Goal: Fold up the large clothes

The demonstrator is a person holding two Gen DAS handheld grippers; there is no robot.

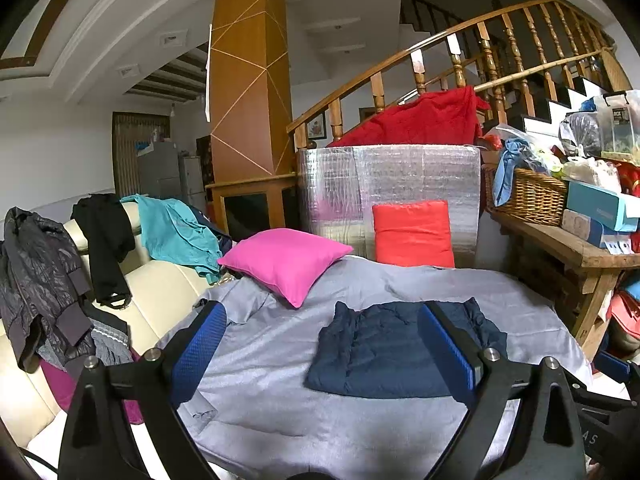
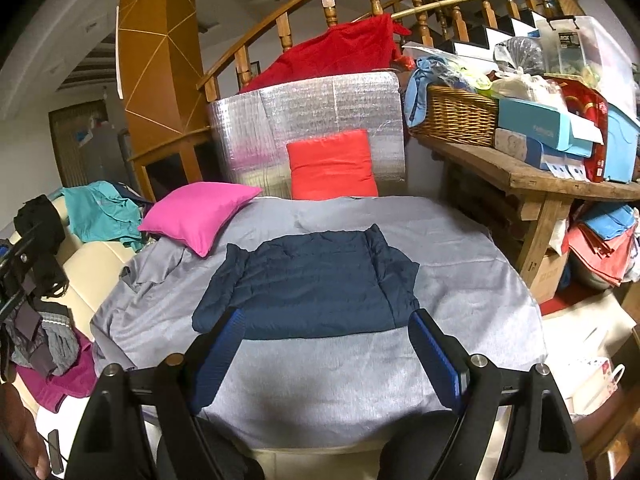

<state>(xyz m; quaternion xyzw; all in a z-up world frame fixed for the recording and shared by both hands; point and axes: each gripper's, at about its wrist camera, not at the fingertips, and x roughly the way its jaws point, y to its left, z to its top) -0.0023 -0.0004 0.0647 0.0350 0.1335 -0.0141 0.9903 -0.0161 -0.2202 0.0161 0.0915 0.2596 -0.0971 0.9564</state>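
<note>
While the folded navy quilted jacket lies on the grey bedsheet, left gripper and right gripper hover spread wide, holding nothing.

A wood-panelled pillar rises to a white ceiling with recessed lights, beside a curved wooden staircase railing. A cream sofa stands at left; a cluttered wooden counter holds a wicker basket.
</note>
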